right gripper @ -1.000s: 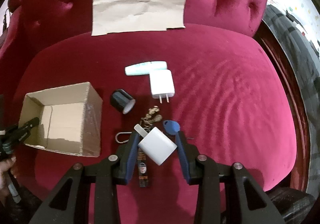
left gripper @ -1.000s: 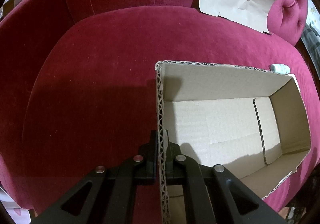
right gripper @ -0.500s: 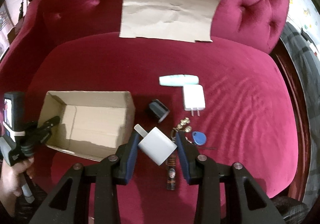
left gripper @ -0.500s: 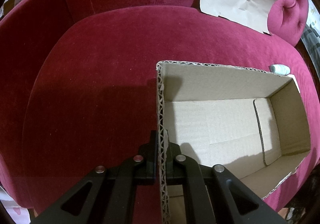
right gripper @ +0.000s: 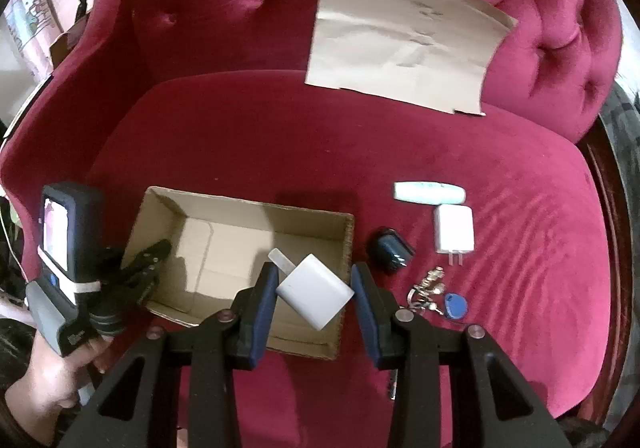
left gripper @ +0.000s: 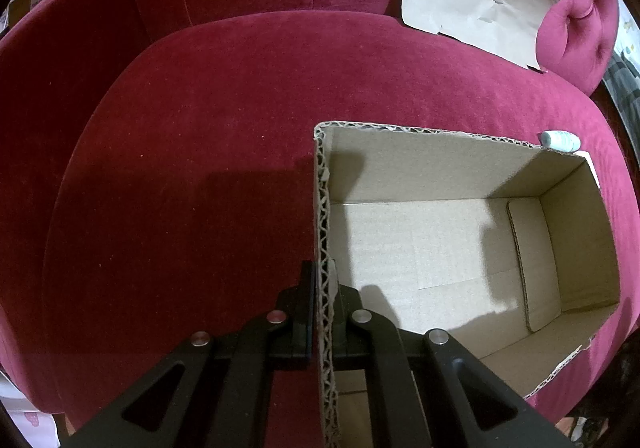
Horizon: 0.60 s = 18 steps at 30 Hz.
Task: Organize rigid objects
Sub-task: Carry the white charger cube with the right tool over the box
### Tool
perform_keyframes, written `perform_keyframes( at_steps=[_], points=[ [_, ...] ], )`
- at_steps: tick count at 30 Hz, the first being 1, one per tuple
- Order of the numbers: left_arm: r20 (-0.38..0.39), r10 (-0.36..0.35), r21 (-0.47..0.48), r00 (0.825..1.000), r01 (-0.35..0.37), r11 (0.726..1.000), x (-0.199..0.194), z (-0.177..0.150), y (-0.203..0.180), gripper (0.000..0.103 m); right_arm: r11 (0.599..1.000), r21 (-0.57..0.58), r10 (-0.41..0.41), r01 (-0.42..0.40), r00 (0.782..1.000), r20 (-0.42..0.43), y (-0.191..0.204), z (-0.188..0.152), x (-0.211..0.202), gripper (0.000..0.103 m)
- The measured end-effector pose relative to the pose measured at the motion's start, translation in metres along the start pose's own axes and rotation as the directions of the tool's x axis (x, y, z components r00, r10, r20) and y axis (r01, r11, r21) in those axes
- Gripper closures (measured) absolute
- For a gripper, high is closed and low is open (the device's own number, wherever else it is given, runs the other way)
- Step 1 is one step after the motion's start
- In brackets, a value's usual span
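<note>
The left wrist view is taken close down along the jaws onto the near wall of the cardboard box [left gripper: 325, 248], facing across the sofa seat [left gripper: 200, 127]. The right wrist view is taken from higher and farther back, looking down over the seat. The box, the paper sheet [right gripper: 404, 47] and the pale tube [right gripper: 428, 192] are shared by both.

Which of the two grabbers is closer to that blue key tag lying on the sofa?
The right gripper, holding a white charger, is just left of the blue key tag. The left gripper clamps the cardboard box wall's far side.
</note>
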<state>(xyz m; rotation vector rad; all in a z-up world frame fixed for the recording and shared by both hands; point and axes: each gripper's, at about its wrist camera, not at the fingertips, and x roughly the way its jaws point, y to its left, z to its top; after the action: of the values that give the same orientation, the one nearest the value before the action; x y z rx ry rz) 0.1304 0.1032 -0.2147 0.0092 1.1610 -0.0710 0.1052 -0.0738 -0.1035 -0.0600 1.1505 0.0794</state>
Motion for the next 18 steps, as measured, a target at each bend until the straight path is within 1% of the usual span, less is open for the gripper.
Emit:
perform_keyframes(
  at_steps=[12,18],
  points=[
    [0.001,-0.002,0.001,1.000,0.002,1.000,0.000,0.000,0.001,0.099,0.998,-0.041,0.057,-0.057,0.998,-0.005,0.035,0.007,0.017,0.063],
    [0.000,-0.002,-0.001,1.000,0.002,1.000,-0.001,0.000,0.001,0.099,0.995,-0.053,0.089,-0.089,0.996,-0.015,0.051,0.009,0.032,0.063]
  ],
)
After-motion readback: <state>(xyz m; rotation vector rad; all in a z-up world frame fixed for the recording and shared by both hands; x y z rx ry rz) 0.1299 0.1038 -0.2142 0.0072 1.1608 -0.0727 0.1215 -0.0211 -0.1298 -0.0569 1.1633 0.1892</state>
